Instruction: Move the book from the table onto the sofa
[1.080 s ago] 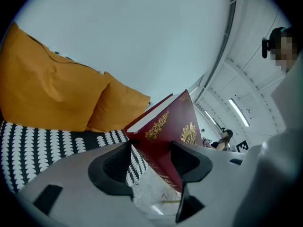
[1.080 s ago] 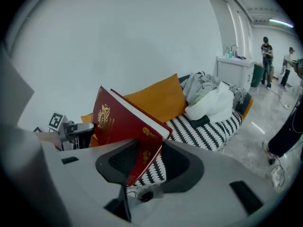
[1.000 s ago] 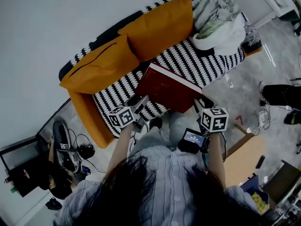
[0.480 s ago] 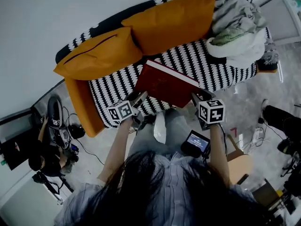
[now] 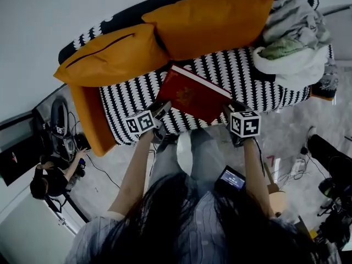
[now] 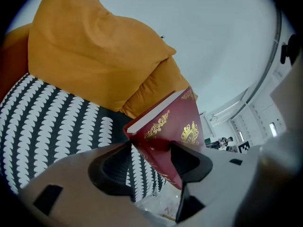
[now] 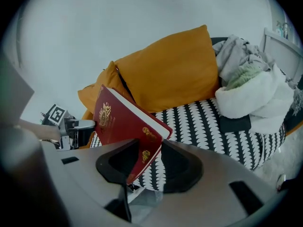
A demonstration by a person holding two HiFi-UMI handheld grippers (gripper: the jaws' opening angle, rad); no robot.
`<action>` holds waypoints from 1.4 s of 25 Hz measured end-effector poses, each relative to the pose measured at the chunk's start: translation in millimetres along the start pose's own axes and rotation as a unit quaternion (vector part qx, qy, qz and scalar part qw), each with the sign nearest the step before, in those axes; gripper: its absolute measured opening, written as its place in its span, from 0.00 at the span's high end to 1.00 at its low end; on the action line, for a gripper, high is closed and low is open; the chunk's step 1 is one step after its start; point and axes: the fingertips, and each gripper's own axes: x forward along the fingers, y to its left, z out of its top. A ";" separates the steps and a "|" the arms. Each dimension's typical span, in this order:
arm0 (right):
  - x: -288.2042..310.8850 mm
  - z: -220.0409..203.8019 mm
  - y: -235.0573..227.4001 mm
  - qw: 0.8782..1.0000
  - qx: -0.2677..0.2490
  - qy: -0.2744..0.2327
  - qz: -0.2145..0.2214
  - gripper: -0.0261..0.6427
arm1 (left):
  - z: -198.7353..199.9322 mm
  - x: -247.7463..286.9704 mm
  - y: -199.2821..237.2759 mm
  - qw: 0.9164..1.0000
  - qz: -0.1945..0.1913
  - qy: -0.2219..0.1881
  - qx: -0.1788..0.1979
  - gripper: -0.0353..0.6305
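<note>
A dark red hardcover book (image 5: 192,94) with gold ornaments hangs tilted just above the black-and-white patterned sofa seat (image 5: 126,95). My left gripper (image 5: 160,110) is shut on its near left corner, and my right gripper (image 5: 230,110) is shut on its near right corner. In the left gripper view the book (image 6: 175,126) stands on edge between the jaws of the left gripper (image 6: 151,157), white page edge facing left. In the right gripper view the book (image 7: 123,122) is clamped at its lower corner by the right gripper (image 7: 147,162). Whether the book touches the seat cannot be told.
Two orange cushions (image 5: 110,56) (image 5: 212,21) lean on the sofa back behind the book. A heap of clothes and a white blanket (image 5: 294,40) fills the sofa's right end. A person (image 5: 47,183) crouches on the floor at left among cables. The orange sofa arm (image 5: 91,114) is at left.
Both grippers have carried the book downward and further over the sofa seat, toward the cushions. The grip on both corners is unchanged.
</note>
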 end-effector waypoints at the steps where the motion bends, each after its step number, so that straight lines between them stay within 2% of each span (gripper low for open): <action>1: 9.5 -0.7 -3.4 1.000 0.000 0.006 0.002 0.72 | -1.5 6.1 7.1 1.000 0.004 0.002 -0.007 0.56; 9: 74.6 -11.5 -25.5 0.999 -0.010 0.043 0.005 0.72 | -16.9 45.0 61.8 0.998 0.034 0.030 -0.035 0.56; 14: 108.5 -17.7 -39.5 0.999 -0.005 0.050 0.003 0.72 | -24.5 67.2 85.7 0.997 0.052 0.059 -0.019 0.56; 19: 134.7 -19.6 -45.6 0.999 0.002 0.041 0.001 0.72 | -21.8 84.7 104.6 0.995 0.072 0.067 -0.016 0.56; 22: 146.5 -16.0 -47.3 0.999 -0.026 0.018 -0.021 0.72 | -28.8 94.8 100.3 0.992 0.062 0.108 0.020 0.56; 24: 151.6 -14.4 -50.8 0.997 -0.064 0.017 -0.045 0.67 | -34.7 102.1 91.9 0.988 0.054 0.134 0.052 0.55; 26: 152.9 -14.6 -49.9 0.995 -0.076 0.019 -0.054 0.66 | -35.7 103.7 84.3 0.987 0.047 0.138 0.062 0.55; 30: 144.1 -6.5 -37.9 0.999 -0.037 -0.005 -0.039 0.66 | -25.0 91.8 70.0 0.990 0.033 0.122 0.070 0.55; 33: 129.6 3.2 -25.8 0.999 -0.036 -0.025 -0.014 0.66 | -21.7 77.9 54.5 0.982 0.042 0.134 0.128 0.55; 35: 118.2 9.1 -14.5 0.998 -0.045 -0.033 -0.002 0.66 | -24.9 70.9 41.3 0.976 0.031 0.146 0.161 0.55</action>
